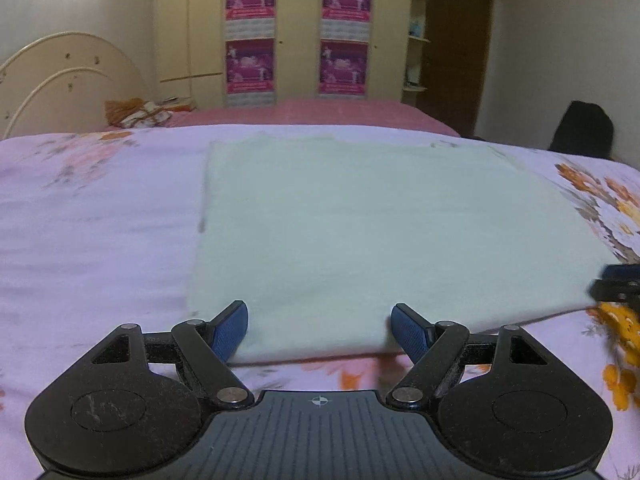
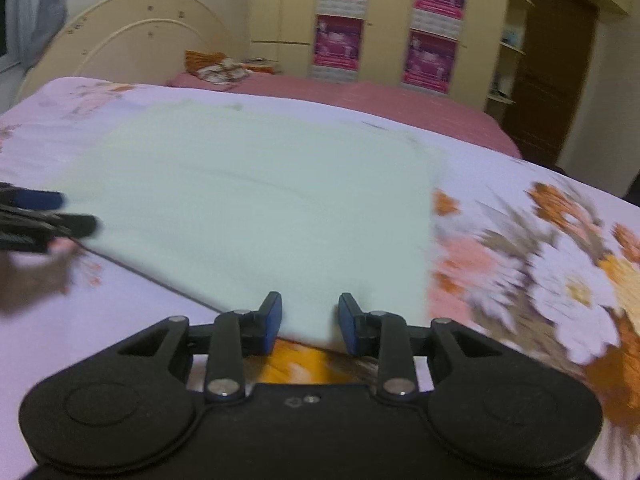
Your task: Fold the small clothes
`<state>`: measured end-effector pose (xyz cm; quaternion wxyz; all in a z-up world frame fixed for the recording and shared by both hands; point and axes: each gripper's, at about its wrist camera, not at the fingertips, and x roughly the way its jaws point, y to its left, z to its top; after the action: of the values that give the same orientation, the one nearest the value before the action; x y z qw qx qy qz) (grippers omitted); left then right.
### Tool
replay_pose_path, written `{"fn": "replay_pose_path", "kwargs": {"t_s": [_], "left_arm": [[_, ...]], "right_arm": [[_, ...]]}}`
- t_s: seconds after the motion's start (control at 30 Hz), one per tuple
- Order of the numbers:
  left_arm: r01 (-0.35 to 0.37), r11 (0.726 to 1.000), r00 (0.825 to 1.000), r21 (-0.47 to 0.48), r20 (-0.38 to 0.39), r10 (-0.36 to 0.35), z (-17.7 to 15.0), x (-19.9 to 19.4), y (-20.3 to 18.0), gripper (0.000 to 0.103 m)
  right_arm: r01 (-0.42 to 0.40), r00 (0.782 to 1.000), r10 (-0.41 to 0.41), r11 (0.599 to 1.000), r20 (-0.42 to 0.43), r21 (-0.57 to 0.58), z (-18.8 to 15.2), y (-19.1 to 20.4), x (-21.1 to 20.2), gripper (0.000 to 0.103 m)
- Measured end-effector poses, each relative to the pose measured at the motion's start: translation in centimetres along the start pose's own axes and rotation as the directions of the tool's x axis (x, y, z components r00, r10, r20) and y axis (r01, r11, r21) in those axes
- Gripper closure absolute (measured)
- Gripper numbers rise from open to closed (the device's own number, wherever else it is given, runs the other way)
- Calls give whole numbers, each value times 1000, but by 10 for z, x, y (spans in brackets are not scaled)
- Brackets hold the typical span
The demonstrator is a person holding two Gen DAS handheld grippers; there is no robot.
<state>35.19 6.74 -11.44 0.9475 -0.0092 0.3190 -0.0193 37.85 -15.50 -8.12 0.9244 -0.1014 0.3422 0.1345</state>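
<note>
A pale green garment (image 1: 360,232) lies flat as a rectangle on the floral bedsheet (image 1: 92,240); it also shows in the right wrist view (image 2: 260,216). My left gripper (image 1: 319,330) is open wide, its blue pads either side of the garment's near left edge. My right gripper (image 2: 310,326) is open part way at the garment's near right corner, pads astride the edge. Each gripper shows in the other view: the right one at the right edge (image 1: 618,286), the left one at the left edge (image 2: 44,216).
The bed's lilac sheet with orange flowers (image 2: 560,264) spreads all around. Behind it lies a pink bed (image 1: 320,114) with a cushion (image 1: 136,112), a cream headboard (image 1: 60,80), a wardrobe with pink posters (image 1: 296,32) and a brown door (image 1: 456,48).
</note>
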Motion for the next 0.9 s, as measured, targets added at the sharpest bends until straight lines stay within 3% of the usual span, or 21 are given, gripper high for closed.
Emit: {"fn": "replay_pose_path", "kwargs": {"t_s": [0.37,0.43,0.57,0.77,0.9], "left_arm": [[-13,1000,1000,6,-24,14,3,5,-2,25],[-16,1000,999,9,-30,16,4,5,-2,25],[-16,1000,999,14,-34,16,6,6,-2,25],[-16,1000,998,18,-54,17,11,4,-1,25],[-38,997,999,-65,10,39,14,-24,9,25]], "right_arm": [[24,999,-25,999,26,47,-14,-12,-17,75],[32,999,-31,998,-16,52,-20,-16,-10,75],[36,999,-37,998,17,48,-19,-14,-19,75],[40,999,-38,997,-19,73,-19,-14,-17,75],[13,1000,-14,994,14,106,-15,-15,-30,75]]}}
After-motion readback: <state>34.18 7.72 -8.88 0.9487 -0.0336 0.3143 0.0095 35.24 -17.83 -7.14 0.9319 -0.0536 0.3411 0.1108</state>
